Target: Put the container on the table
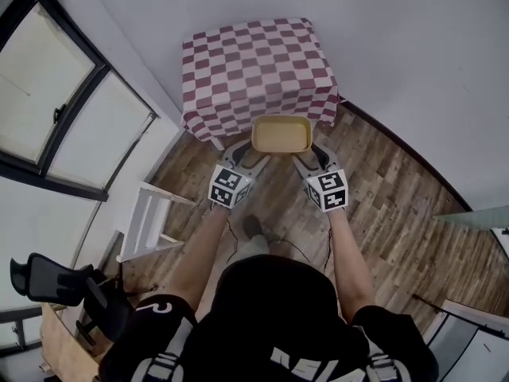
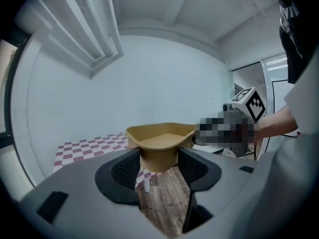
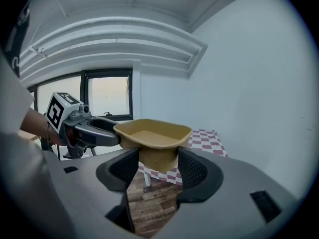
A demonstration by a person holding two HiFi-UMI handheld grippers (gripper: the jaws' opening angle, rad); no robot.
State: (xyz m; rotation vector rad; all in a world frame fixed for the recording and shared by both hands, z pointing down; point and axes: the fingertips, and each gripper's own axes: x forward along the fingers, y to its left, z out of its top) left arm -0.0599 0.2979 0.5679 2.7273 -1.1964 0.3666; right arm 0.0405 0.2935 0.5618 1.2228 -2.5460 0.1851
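Container [image 1: 281, 134] underside hidden; left gripper [image 1: 248, 157], right gripper [image 1: 307, 159] clamp its ends.

Gripped at its left end by left hand-held gripper [image 2: 158, 167], at its right end by right hand-held gripper [image 3: 158, 169]: container [image 1: 281, 134], up off floor [image 1: 382, 189]. Just beyond both hand-held grippers, ahead and lower: desk [image 1: 254, 62].

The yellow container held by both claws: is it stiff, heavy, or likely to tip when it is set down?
Probably stiff: the yellow container shows no bending between the left claw and right claw. Likely light, since it looks empty. Its wide, low form should resist tipping on the checked table.
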